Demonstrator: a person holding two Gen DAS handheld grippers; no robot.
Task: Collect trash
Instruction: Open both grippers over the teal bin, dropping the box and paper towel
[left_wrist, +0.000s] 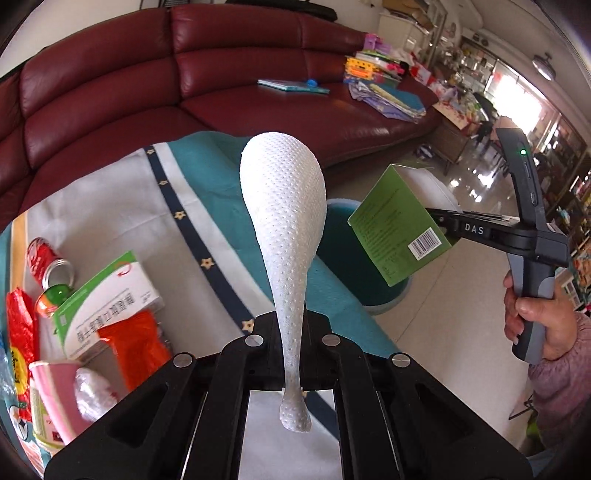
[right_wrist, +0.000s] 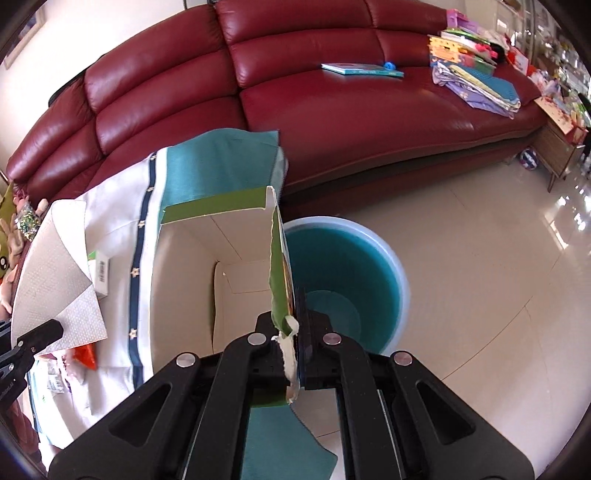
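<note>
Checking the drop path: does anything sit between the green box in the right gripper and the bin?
Nothing visible does. The right gripper holds the green box by its torn wall, and the open teal bin stands on the floor just beyond it.

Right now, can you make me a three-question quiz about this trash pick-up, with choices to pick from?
1. Where is the teal bin?
A. on the sofa
B. on the floor beside the table
C. on the table

2. What colour is the outside of the box in the right hand-held gripper?
A. green
B. blue
C. black

3. What is the left hand-held gripper doing?
A. hanging open with nothing in it
B. pinching a red can
C. shut on a white paper towel

Answers:
1 B, it stands on the tiles next to the tablecloth's edge.
2 A, its printed sides are green.
3 C, the dotted towel is squeezed between its fingers.
</note>
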